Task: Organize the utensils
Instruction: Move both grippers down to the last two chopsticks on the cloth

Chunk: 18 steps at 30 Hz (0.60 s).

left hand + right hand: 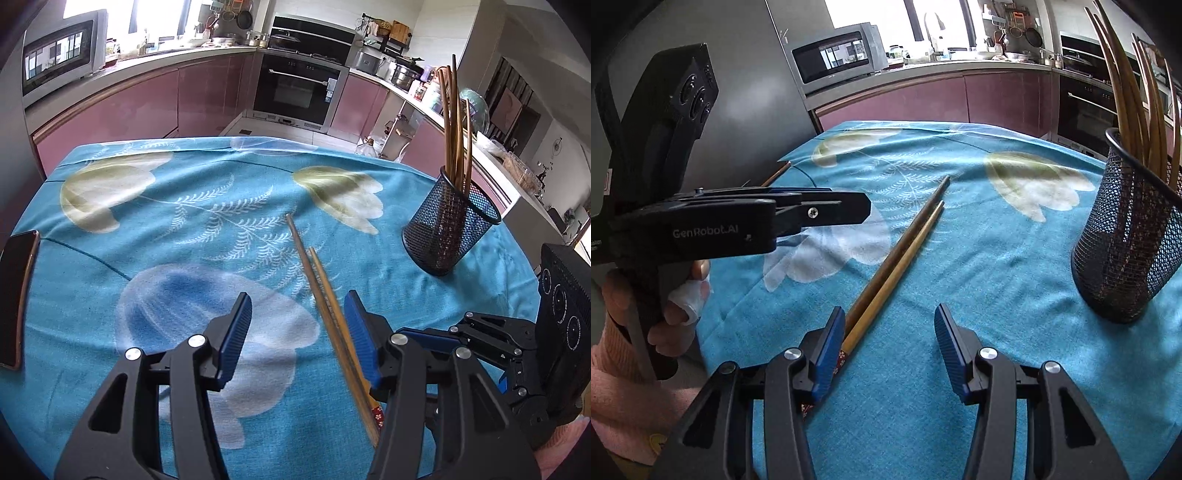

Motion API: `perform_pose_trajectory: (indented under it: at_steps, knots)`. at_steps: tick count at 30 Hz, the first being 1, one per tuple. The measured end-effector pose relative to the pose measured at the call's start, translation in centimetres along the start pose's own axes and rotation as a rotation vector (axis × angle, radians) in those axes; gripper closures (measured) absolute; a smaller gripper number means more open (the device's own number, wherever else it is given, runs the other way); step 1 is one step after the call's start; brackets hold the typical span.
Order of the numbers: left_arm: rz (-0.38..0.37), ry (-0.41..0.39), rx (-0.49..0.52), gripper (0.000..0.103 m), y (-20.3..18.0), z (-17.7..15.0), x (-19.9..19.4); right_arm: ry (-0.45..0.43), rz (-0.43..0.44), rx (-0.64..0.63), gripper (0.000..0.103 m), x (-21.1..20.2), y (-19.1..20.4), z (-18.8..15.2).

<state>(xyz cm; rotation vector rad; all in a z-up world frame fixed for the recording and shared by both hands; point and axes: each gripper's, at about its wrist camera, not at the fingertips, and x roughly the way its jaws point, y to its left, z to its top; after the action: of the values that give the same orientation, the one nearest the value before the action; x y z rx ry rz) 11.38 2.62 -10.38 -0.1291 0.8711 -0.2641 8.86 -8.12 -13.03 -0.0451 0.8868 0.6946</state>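
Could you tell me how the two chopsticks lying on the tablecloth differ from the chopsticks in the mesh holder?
The two loose chopsticks lie flat, side by side, on the blue tablecloth; the chopsticks in the holder stand upright, fanned apart. The loose pair is only two; the black mesh holder contains several. The loose pair sits by both open grippers; the others stand farther right. All look like brown wood.

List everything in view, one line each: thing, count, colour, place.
loose chopsticks: two, brown wood, flat side by side on the cloth between both grippers
mesh holder: one, black, standing upright on the cloth
chopsticks in holder: several, brown, standing in it
tablecloth: one, blue with flower print, covering the table
phone: one, dark, near the cloth's edge
microwave: one, silver, on the counter
left gripper: black with blue pads, open
right gripper: same, open
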Motion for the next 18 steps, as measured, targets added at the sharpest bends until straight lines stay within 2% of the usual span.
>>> perform_pose_trajectory:
  at_steps: [9,12,18]
  knots:
    - [-0.004,0.016,-0.021,0.051,0.8,-0.2,0.8,0.011,-0.100,-0.048,0.056,0.6,0.7,-0.1]
    - [-0.012,0.020,-0.011,0.051,0.6,-0.3,1.0,0.019,-0.136,-0.048,0.064,0.4,0.4,-0.2]
    - [-0.010,0.049,0.050,0.053,-0.5,-0.3,2.1,0.023,-0.134,-0.017,0.078,0.0,-0.9,-0.2]
